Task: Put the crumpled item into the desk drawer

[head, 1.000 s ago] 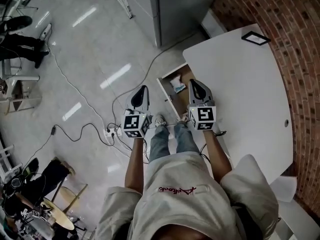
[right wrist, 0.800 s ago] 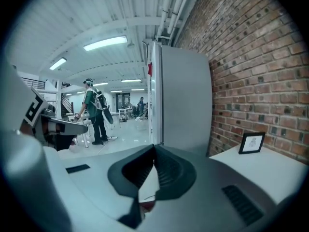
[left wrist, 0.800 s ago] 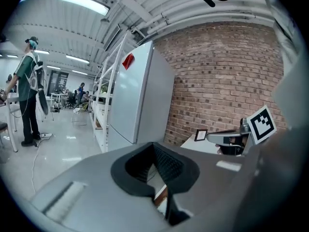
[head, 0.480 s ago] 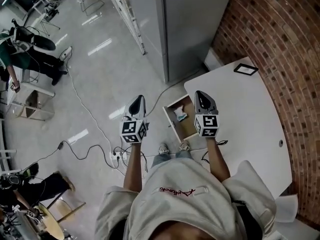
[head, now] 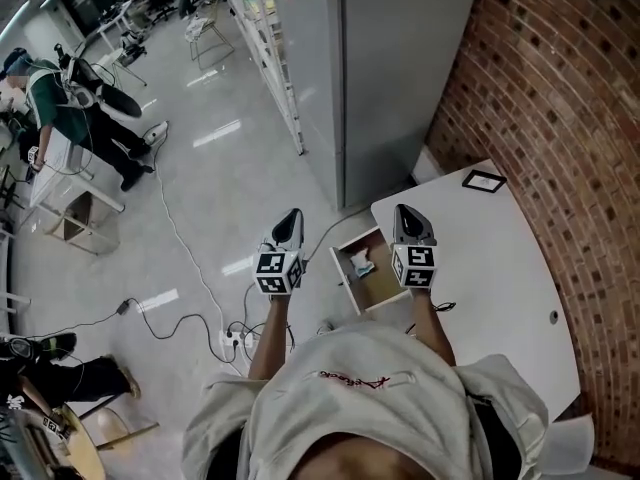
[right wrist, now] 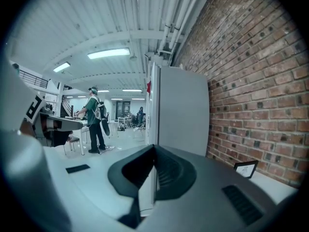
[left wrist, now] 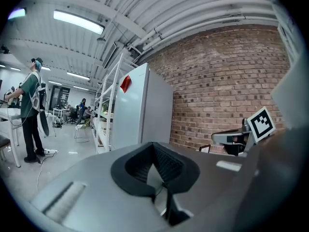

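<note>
1. Right now, your left gripper point(head: 290, 218) hangs over the pale glossy floor point(head: 200, 198), just left of the open drawer. Its own view shows its dark jaws pressed together with nothing between them.
2. Your right gripper point(head: 405, 213) is held above the left edge of the white curved desk top point(head: 490, 268), just right of the drawer. Its jaws also meet, and they hold nothing.
3. The crumpled white and pale-blue item point(head: 362, 265) lies inside the pulled-out wooden desk drawer point(head: 380, 288), toward its far end. It sits between your two grippers, and neither touches it.
4. A small black-framed picture point(head: 484, 180) sits at the desk's far corner, near the red brick wall point(head: 570, 118).
5. A tall grey metal cabinet point(head: 400, 58) stands beyond the desk.
6. A white power strip point(head: 235, 340) with trailing cables lies on the floor beside your left arm.
7. A person in a green top point(head: 50, 93) stands well apart, at the far left.
</note>
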The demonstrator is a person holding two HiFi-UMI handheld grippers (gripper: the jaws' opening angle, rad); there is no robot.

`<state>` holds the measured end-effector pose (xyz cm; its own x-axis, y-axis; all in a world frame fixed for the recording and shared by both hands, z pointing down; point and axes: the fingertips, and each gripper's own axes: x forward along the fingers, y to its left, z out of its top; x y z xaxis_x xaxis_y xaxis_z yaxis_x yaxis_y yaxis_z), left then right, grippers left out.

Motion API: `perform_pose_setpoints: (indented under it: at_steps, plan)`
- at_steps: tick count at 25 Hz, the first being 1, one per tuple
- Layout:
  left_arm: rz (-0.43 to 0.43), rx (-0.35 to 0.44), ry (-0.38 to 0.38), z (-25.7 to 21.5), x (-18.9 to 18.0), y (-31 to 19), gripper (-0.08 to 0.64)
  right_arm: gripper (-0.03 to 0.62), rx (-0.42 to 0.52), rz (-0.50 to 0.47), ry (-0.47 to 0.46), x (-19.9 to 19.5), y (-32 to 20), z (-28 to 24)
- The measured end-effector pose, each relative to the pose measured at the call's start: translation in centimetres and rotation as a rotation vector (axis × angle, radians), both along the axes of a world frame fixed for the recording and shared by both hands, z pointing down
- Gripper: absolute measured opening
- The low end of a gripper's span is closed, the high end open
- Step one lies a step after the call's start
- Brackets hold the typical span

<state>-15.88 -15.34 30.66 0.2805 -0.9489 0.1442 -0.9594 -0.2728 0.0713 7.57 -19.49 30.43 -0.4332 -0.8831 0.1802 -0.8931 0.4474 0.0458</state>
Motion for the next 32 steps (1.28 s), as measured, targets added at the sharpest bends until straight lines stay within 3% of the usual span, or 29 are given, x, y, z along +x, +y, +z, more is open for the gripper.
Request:
perform_pose_setpoints:
  at_steps: [13, 32]
  plan:
    - [-0.008, 0.042, 0.000, -3.0, -0.7, -0.7, 0.008, 0.012, 0.051, -0.023, -0.005, -2.0, 0.0, -3.1]
    - [0.024, 0.021, 0.002, -2.1, 0.4, -1.4, 0.008, 0.012, 0.044, -0.031, 0.021, -2.1, -0.4, -3.1]
